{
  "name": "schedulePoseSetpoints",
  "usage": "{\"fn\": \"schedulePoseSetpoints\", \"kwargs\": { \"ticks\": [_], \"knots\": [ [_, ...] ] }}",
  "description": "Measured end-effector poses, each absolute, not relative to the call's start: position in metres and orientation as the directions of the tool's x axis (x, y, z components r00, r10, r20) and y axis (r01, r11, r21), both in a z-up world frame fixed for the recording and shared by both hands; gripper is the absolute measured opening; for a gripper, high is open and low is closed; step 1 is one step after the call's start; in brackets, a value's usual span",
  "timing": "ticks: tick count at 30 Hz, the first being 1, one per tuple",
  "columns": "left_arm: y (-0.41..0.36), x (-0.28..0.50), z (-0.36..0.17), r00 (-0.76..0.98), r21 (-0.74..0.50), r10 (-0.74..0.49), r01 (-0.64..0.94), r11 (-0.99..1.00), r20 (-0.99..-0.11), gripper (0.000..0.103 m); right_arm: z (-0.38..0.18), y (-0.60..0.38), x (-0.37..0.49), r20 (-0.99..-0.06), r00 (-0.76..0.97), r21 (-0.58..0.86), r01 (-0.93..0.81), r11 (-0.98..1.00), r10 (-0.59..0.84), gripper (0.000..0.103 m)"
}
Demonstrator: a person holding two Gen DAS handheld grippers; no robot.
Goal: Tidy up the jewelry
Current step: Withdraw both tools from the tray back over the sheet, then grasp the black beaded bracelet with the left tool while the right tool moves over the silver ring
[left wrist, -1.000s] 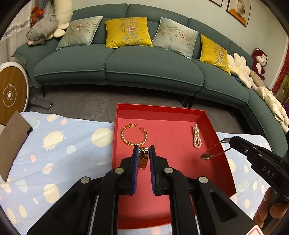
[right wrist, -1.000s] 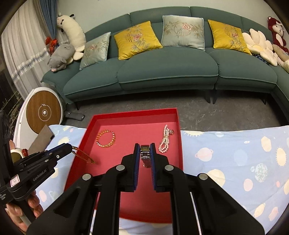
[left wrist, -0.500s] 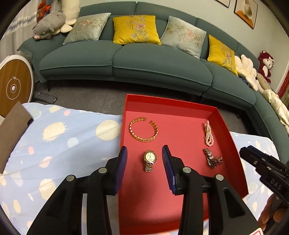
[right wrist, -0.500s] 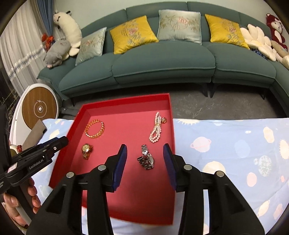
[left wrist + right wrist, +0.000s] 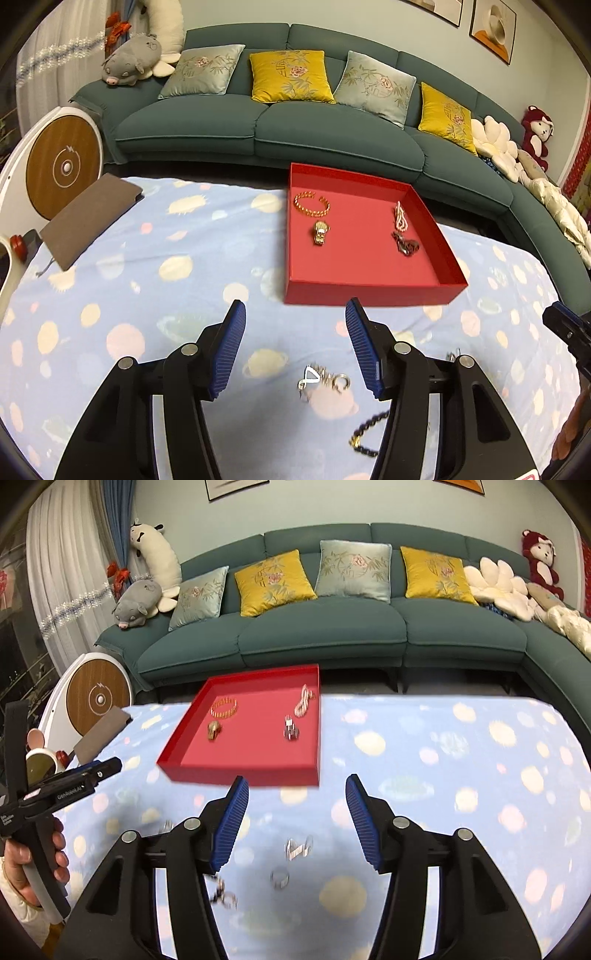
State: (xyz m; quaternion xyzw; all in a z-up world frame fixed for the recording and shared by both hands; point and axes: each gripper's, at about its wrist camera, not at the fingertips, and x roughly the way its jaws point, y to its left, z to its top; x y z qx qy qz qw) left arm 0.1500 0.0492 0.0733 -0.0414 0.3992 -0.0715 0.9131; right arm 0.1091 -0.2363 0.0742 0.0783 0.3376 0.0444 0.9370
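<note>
The left tongs (image 5: 295,347) stand wide with nothing between their ribbed blue pads (image 5: 227,350), and the jaws are opening. The right tongs (image 5: 297,821) are likewise wide, empty and opening.

Ahead of both tongs lies the red tray (image 5: 369,288), a shallow square box with low, straight matte walls. Its near wall faces the tongs and its far wall sits at the counter's far edge, before the sofa (image 5: 332,136). The counter (image 5: 147,266) is draped in a soft pale-blue cloth with a pastel planet and sun print. From the left tongs, a broad bare stretch of cloth runs out to the left. From the right tongs, an equally bare stretch runs right of the tray.

Inside the tray, four pieces lie well apart. A gold link bangle (image 5: 312,205) with an open gap sits far left, and a gold watch (image 5: 320,232) lies just nearer. A white pearl strand (image 5: 400,219) lies doubled at far right, and a dark metallic watch (image 5: 406,245) is bunched nearer.

Just below the left tongs, small silver pieces (image 5: 323,380) and a dark chain (image 5: 365,432) rest loose on the cloth. Under the right tongs lie blurred silver rings (image 5: 297,847). A flat brown pad (image 5: 88,218) overhangs the counter's far-left edge.
</note>
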Motion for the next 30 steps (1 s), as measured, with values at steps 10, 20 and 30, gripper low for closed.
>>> {"fn": "schedulePoseSetpoints", "kwargs": {
  "ticks": [10, 20, 30],
  "knots": [
    [0.05, 0.082, 0.027, 0.597, -0.168, -0.184, 0.084, 0.982, -0.781, 0.054, 0.023, -0.227, 0.065, -0.707, 0.692, 0.169, -0.04, 0.985, 0.149, 0.053],
    [0.041, 0.09, 0.011, 0.576, -0.147, -0.17, 0.088, 0.985, -0.8, 0.054, 0.0, -0.216, 0.069, -0.738, 0.661, 0.139, -0.052, 0.989, 0.138, 0.053],
    [0.034, 0.1, 0.012, 0.578, -0.145, -0.166, 0.083, 0.986, -0.799, 0.054, -0.011, -0.209, 0.091, -0.755, 0.642, 0.133, -0.052, 0.99, 0.135, 0.049]
  ]
}}
